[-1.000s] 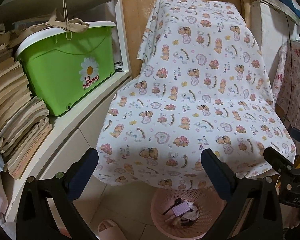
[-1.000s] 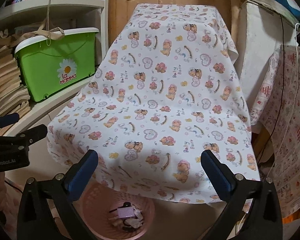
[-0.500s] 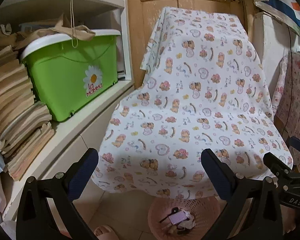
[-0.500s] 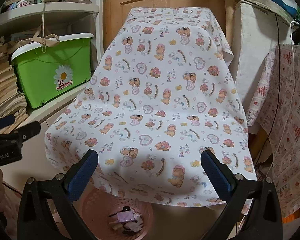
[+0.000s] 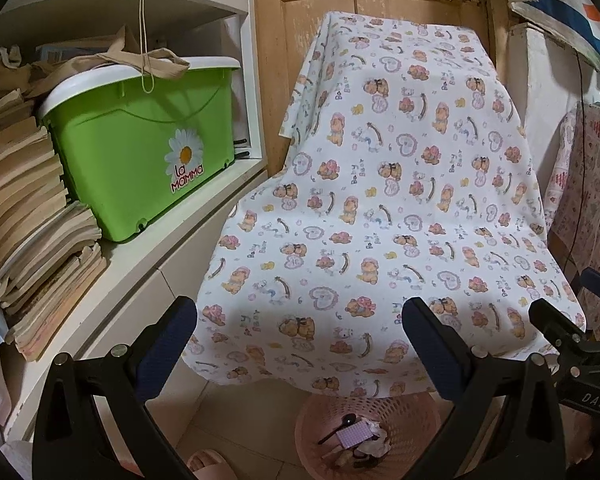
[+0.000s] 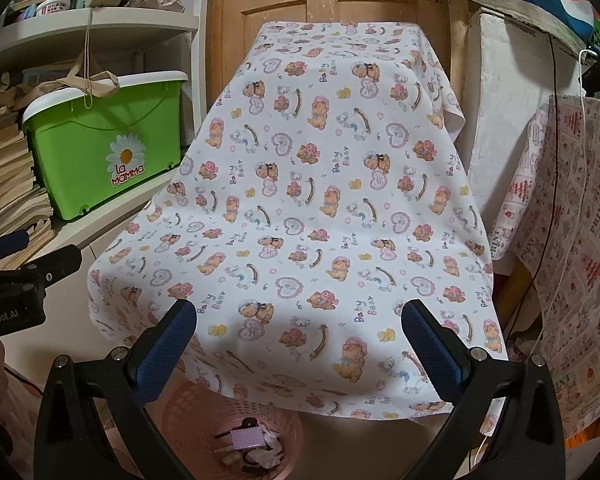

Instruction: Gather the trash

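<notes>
On the far left, a tall stack of old brown paper (image 5: 23,216) lies on a white shelf (image 5: 171,240). Next to it on the same shelf sits a bright green plastic box with a white lid and a daisy sticker (image 5: 139,148). A tan cloth bag (image 5: 139,60) is dropped on top of the lid, most likely just to keep it out of the way.

In the middle is a table covered by a white cloth with little bears and hearts (image 5: 380,200). The cloth hangs down over the near edge. I can see nothing lying on top of it.

The left hand-held gripper (image 5: 300,340) is near the table's front edge. Its 2 blue fingers are spread wide and hold nothing. The right hand-held gripper (image 6: 300,340) is just to the right of it, also spread wide with nothing in it. Both point at the table, so they look ready to reach for something.

Low down, on the floor at the near edge of the table, stands a round pink plastic basket with holes (image 5: 400,412). It is partly tucked under the hanging cloth. The trash is in there: a small purple checked box (image 5: 354,436), a black spoon (image 5: 336,432) and some crumpled white paper (image 5: 374,446). The basket is likely kept close so trash can be dropped straight in.

To the right hangs another cloth with red prints (image 6: 572,240).

My guess is the job is almost done, or there is more trash out of view.
</notes>
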The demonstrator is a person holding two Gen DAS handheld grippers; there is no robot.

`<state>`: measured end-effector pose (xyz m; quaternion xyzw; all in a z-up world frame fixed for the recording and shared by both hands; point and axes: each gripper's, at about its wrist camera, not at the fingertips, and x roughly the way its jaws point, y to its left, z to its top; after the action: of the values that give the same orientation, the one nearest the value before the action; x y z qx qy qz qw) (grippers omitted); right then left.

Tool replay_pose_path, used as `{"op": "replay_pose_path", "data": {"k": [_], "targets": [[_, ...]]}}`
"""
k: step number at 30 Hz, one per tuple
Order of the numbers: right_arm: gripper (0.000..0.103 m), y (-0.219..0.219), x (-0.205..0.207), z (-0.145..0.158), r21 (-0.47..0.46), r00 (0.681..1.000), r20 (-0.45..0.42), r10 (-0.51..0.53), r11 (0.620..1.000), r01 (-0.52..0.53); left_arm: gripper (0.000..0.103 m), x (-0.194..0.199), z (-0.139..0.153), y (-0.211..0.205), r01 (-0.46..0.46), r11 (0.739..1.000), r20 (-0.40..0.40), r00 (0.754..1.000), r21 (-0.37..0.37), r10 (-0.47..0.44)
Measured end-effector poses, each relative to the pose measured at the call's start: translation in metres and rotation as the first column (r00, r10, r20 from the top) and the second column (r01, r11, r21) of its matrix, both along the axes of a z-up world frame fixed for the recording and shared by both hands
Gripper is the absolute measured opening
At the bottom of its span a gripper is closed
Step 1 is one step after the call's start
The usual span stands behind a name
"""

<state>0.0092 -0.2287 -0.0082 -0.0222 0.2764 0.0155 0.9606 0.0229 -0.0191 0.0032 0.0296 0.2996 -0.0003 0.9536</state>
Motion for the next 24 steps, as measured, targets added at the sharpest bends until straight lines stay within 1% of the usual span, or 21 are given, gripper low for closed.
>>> {"op": "replay_pose_path", "data": {"k": [7,13,17,24], "targets": [[0.103,-0.0018,0.0017,-0.0008,-0.011,1.000,0.000,0.001,1.000,-0.001,0.102,-0.0002,-0.0017,0.0024,0.000,1.000,-0.012,1.000,-0.002,0.000],[0.103,-0.0055,0.0044,-0.0024,0.025,1.000,-0.013,0.006,1.000,-0.006,0.102,0.0015,-0.0030,0.0011,0.003,1.000,-0.016,1.000,0.000,-0.003],[0.103,-0.0061,0.0060,-0.0035,0.019,1.000,-0.011,0.003,1.000,-0.003,0.102,0.0035,-0.0056,-0.0006,0.019,1.000,-0.030,0.999,-0.011,-0.019],[0.103,-0.0076,0.0069,-0.0037,0.023,1.000,-0.013,0.008,1.000,-0.008,0.102,0.0065,-0.0055,-0.0003,0.019,1.000,-0.033,0.999,-0.013,-0.020]]}}
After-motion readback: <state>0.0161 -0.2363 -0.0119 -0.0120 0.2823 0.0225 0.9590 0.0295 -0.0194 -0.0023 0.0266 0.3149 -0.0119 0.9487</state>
